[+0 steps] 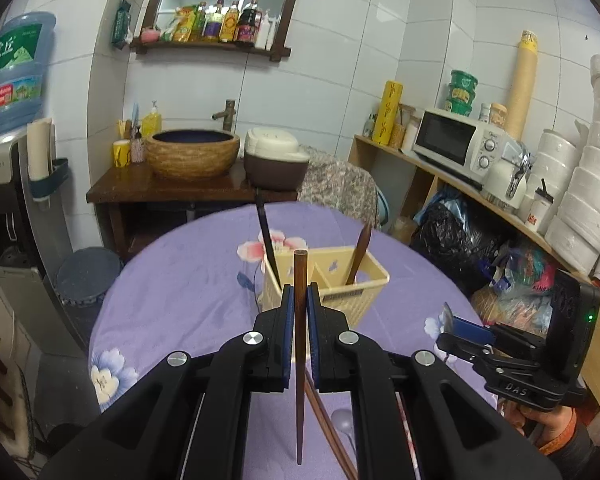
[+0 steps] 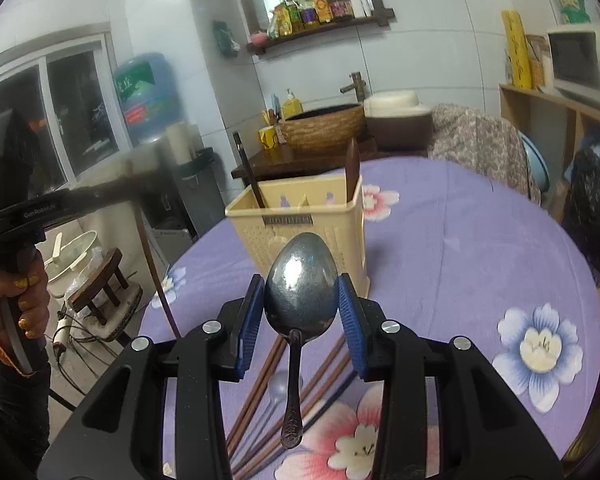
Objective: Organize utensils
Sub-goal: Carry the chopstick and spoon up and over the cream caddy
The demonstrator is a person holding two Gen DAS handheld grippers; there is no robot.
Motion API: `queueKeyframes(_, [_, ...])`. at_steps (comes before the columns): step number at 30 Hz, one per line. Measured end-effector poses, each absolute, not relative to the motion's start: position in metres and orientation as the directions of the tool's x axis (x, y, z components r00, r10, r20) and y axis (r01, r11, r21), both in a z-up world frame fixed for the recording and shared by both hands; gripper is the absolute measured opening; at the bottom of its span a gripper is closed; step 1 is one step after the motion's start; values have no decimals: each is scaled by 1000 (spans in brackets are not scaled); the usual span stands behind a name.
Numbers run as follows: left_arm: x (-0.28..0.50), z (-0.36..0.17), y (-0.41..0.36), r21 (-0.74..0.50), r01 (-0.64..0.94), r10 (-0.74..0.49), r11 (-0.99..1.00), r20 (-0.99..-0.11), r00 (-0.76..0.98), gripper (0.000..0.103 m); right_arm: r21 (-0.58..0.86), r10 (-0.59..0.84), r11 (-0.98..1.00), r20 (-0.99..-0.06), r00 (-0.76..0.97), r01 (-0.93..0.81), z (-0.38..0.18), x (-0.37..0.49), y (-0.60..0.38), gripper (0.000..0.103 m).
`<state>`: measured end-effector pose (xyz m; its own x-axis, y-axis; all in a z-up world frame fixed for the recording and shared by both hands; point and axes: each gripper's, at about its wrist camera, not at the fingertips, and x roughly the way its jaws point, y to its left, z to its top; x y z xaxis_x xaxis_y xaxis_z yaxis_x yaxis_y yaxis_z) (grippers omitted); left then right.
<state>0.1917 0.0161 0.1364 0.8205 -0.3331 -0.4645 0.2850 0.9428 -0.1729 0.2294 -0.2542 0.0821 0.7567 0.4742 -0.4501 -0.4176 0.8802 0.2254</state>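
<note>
My left gripper point(image 1: 300, 298) is shut on a brown wooden chopstick point(image 1: 300, 360), which stands upright between the blue pads just in front of the cream utensil basket point(image 1: 352, 280). A dark utensil point(image 1: 267, 236) stands in the basket's left compartment and a brown wooden one point(image 1: 362, 248) in its right. My right gripper point(image 2: 300, 306) is shut on the bowl of a metal spoon point(image 2: 300, 284), handle hanging down, short of the basket point(image 2: 300, 220). More chopsticks point(image 2: 260, 392) and a pale spoon point(image 2: 278, 384) lie on the table beneath it.
A round table with a purple floral cloth point(image 2: 480, 264) holds everything. Behind it stand a washstand with a woven basin point(image 1: 192, 152) and a rice cooker point(image 1: 274, 164). A shelf with a microwave point(image 1: 456, 144) runs along the right and a water dispenser point(image 1: 8, 184) stands on the left.
</note>
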Motion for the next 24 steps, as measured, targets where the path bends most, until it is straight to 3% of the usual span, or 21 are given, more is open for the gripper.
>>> queueKeyframes(6, [207,211,13,-179,292,-337,939,-326,883,8,152,428,904,-309,850,-400,154,263,-240,38])
queueKeyframes(11, [236,243,2,-175,264,-301,948,-234,924,8,120,370,929,-223,902,-351,189,299,-226,38])
queueKeyframes(20, [271,195,-10,-128,188,-213,974,-220,952,8,92,287,958,-267,920,-272,147,344,-213,38])
queueKeyframes(24, [271,174,-7,-140,194,-225,971,-258,940,8,74,269,963,-283,920,-259,127,339,-214,38])
